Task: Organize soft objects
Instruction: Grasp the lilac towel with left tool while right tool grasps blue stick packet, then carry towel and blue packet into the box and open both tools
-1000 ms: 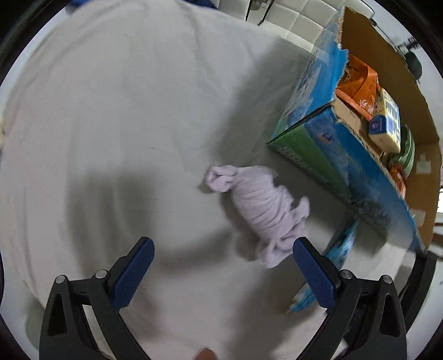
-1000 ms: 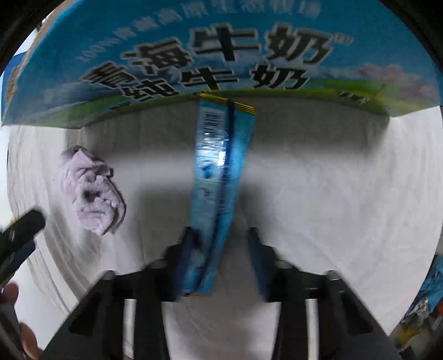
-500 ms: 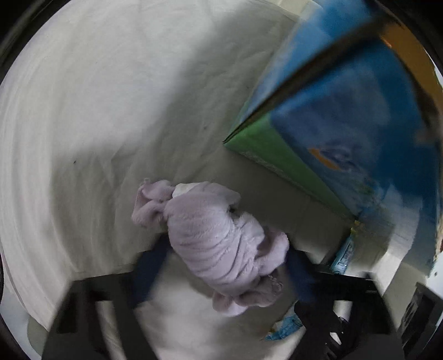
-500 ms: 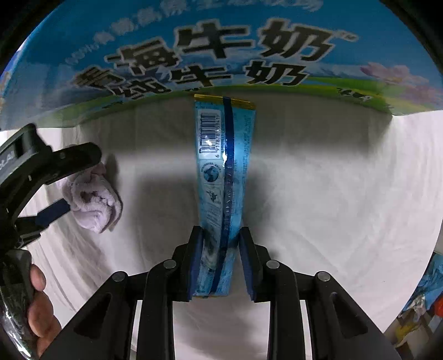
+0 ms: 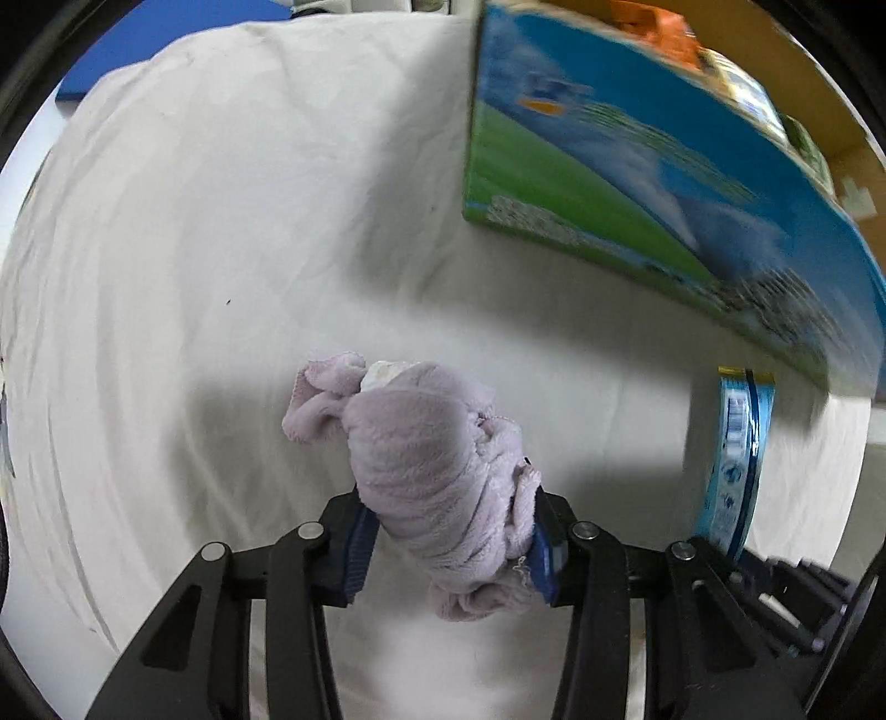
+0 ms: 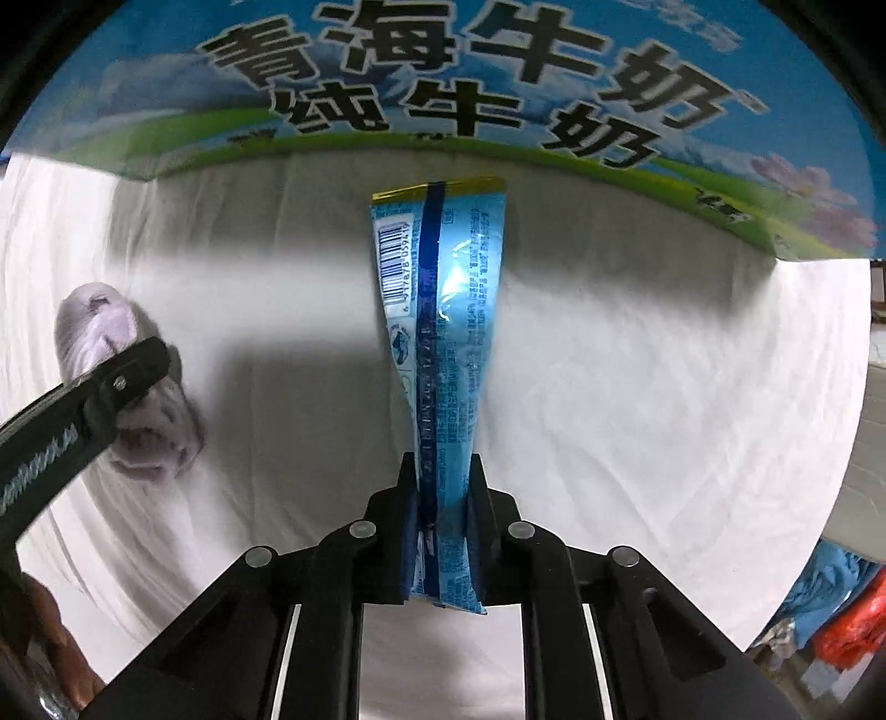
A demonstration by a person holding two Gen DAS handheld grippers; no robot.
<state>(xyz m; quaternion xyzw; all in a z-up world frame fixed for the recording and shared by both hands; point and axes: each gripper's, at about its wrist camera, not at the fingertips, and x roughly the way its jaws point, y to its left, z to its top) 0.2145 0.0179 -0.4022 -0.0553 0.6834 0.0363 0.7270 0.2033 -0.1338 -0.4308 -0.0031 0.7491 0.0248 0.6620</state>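
My left gripper is shut on a crumpled lilac towel, which it holds just above the white sheet. The towel also shows at the left of the right wrist view, pinched by the left gripper's fingers. My right gripper is shut on a long blue snack packet, which points towards the milk carton box. The packet also shows at the right of the left wrist view.
The open blue and green cardboard box stands on the sheet at the back right, with orange and other packets inside. Colourful items lie beyond the sheet's right edge.
My left gripper moved in on the lilac towel, closed on it and lifted it. My right gripper closed on the blue packet and raised it slightly.
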